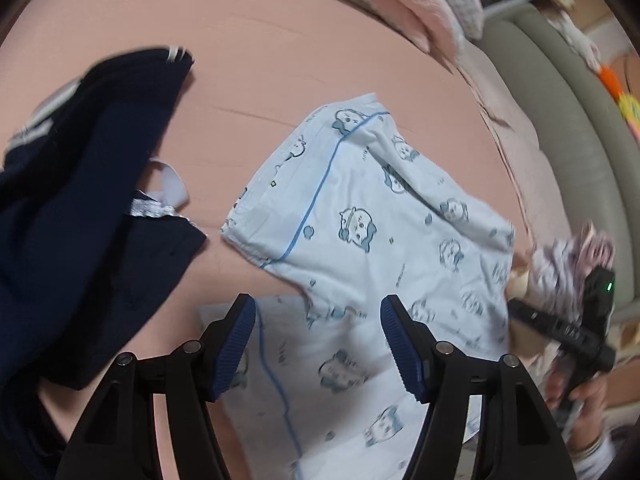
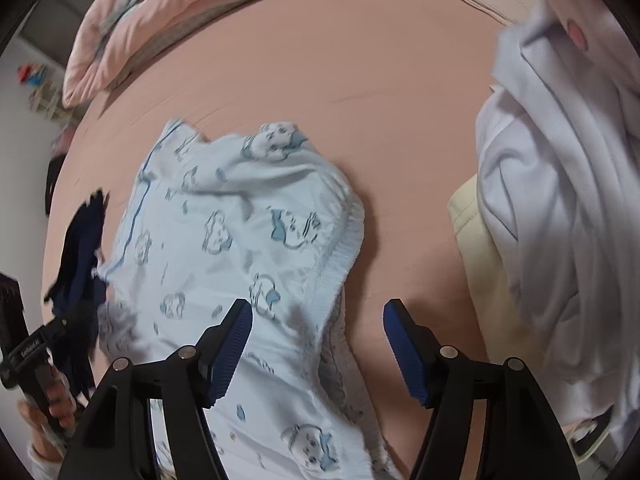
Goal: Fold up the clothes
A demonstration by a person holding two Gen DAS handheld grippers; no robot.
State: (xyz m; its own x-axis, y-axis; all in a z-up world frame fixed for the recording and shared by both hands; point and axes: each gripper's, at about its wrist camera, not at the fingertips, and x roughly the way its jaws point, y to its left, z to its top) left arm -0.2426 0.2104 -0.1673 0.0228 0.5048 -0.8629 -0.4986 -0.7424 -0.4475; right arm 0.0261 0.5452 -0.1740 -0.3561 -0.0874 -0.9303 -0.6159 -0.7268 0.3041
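A light blue garment (image 1: 360, 232) printed with cartoon animals and trimmed in blue piping lies rumpled on the pink bed sheet (image 1: 260, 60). My left gripper (image 1: 318, 344) hovers over its near part, jaws apart, nothing pinched between the blue pads. In the right wrist view the same garment (image 2: 224, 240) shows its gathered elastic waistband (image 2: 340, 256) on the right. My right gripper (image 2: 318, 346) hangs above that waistband edge, jaws apart and empty. The right-hand tool (image 1: 576, 320) shows at the left view's right edge, held by a hand.
A dark navy garment (image 1: 80, 200) with white trim lies to the left. A white garment (image 2: 560, 200) on a cream one (image 2: 480, 260) is piled at the right. A pink quilt (image 2: 160, 20) lies at the bed's far side. A grey padded bed frame (image 1: 560, 120) borders the mattress.
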